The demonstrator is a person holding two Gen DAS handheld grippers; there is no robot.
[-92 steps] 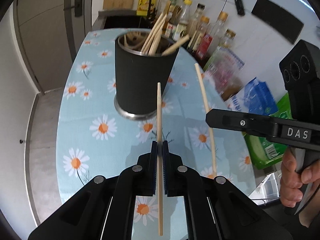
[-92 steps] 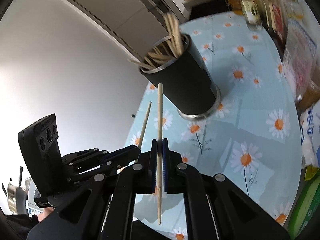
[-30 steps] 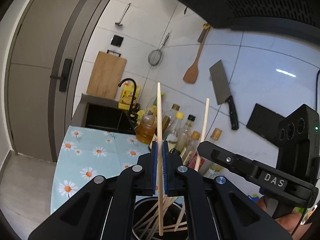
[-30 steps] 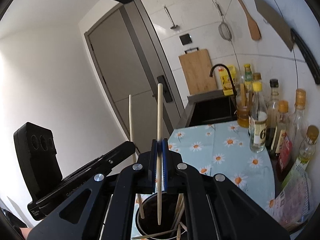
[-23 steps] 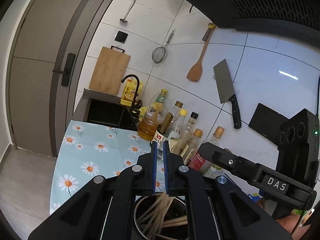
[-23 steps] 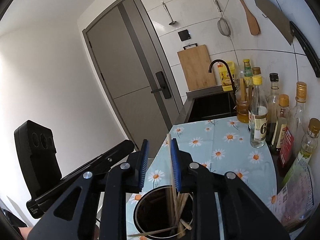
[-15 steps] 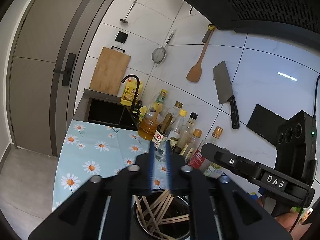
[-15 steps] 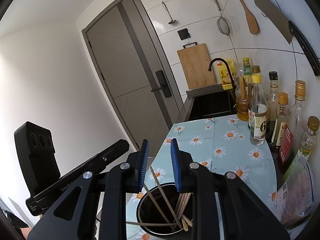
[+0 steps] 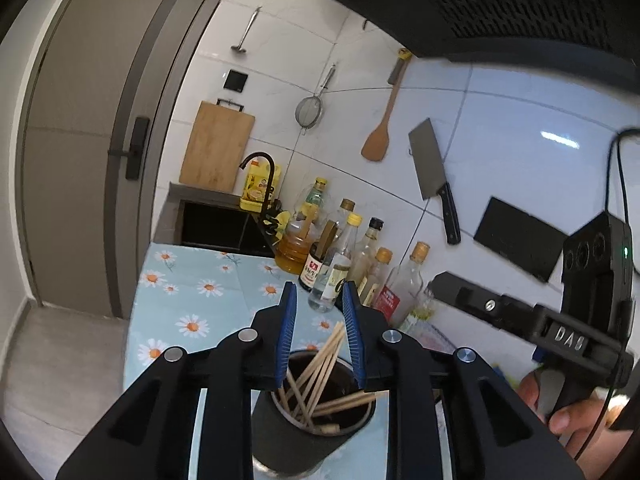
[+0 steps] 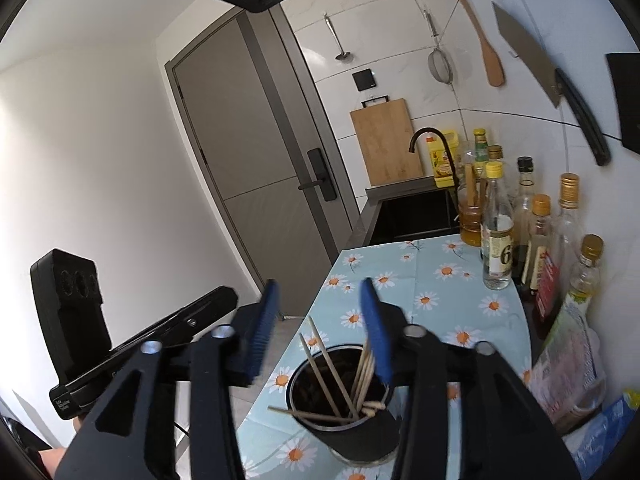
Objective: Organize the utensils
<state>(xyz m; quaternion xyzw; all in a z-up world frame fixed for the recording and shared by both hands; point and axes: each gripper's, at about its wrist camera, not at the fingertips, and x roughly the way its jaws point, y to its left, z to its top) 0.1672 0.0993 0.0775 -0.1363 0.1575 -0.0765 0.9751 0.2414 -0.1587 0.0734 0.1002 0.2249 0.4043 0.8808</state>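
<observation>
A black utensil holder with a steel rim stands on the daisy tablecloth and holds several wooden chopsticks. My left gripper hangs open and empty just above its mouth. In the right wrist view the holder and its chopsticks sit below my right gripper, which is open wide and empty. The right gripper also shows in the left wrist view, off to the right; the left gripper's body shows at the left of the right wrist view.
A row of sauce and oil bottles lines the wall side of the table. A sink with a black tap lies beyond. A cleaver, wooden spatula and strainer hang on the tiled wall. Food packets lie at right.
Both grippers rose over the holder with a chopstick each, then opened and dropped them in. Over the last half second both jaws opened wider.
</observation>
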